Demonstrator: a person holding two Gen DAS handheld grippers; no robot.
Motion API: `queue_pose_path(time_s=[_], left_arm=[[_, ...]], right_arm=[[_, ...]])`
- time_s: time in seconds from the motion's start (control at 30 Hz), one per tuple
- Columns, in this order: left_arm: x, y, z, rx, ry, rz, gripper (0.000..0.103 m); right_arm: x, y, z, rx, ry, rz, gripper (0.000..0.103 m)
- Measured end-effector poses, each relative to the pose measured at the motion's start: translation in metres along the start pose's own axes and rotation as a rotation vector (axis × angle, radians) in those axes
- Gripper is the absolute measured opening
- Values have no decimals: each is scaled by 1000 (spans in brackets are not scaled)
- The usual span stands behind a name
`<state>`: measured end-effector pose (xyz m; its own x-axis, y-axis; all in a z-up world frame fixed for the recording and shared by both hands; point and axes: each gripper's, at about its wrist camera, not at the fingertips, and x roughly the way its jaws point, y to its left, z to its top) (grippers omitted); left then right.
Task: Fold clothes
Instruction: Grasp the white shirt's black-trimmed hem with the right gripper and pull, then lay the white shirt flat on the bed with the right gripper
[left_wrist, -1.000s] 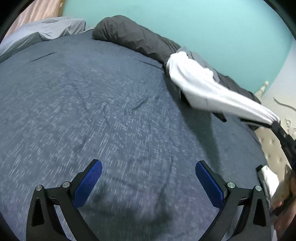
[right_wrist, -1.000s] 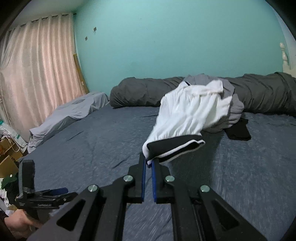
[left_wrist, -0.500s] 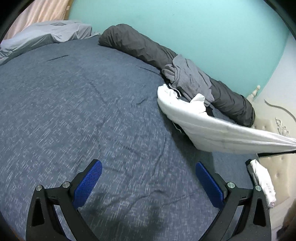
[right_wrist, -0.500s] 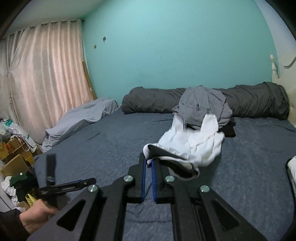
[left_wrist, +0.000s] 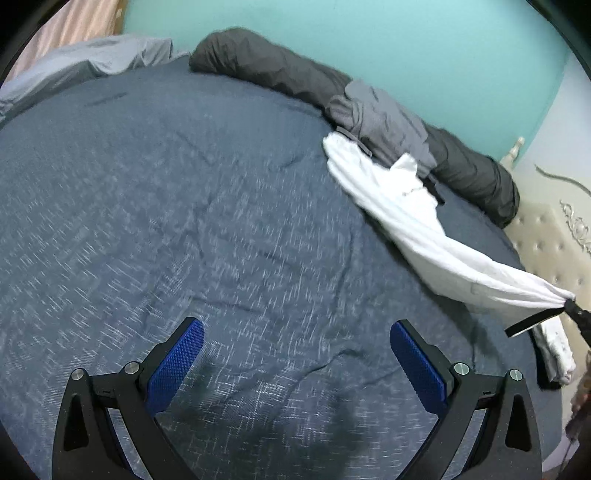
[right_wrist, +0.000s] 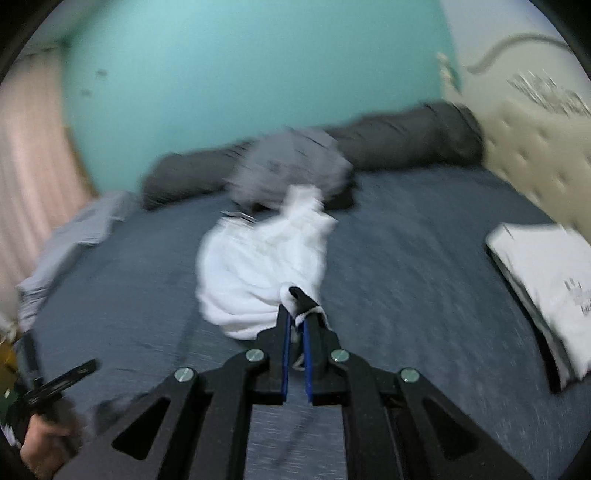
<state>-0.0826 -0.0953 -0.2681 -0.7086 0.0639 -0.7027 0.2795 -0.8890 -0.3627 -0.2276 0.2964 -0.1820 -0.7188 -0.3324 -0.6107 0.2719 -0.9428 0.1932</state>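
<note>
My left gripper (left_wrist: 295, 365) hangs wide open over the near part of the bed (left_wrist: 184, 221), holding nothing; my right gripper (right_wrist: 295, 325) pinches the white shirt (right_wrist: 258, 266), now dragged off the grey pile (right_wrist: 291, 162) toward the bed's middle, ready for spreading flat.

Teal wall (right_wrist: 221, 74) behind a blue-covered bed (left_wrist: 184, 221), pink curtain (right_wrist: 29, 155) at left
</note>
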Motion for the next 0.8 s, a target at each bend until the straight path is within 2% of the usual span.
queue_pose_path(time_s=[0.17,0.3,0.4,0.47,0.57,0.7,0.77,0.8], left_arm=[[10,-3,7,39,-11,-8,103],[19,-1,12,57,-14,7,103],[28,3,14,61,-1,17,103],[33,5,16,54,6,16,103],[39,4,20,50,4,9,103],[47,2,22,60,-7,15,103],[52,3,23,57,-5,18,103],[55,4,24,52,-2,18,103]], right_arm=[[49,-36,-7,42,67,-143,9],[62,-66,-17,119,103,-234,9],[61,-74,-20,140,102,-342,13],[55,-73,-21,144,76,-363,25],[52,-57,-21,120,44,-331,36],[72,-6,-24,-4,59,-183,41],[85,21,-29,-53,70,-109,52],[91,33,-31,-67,77,-84,54]])
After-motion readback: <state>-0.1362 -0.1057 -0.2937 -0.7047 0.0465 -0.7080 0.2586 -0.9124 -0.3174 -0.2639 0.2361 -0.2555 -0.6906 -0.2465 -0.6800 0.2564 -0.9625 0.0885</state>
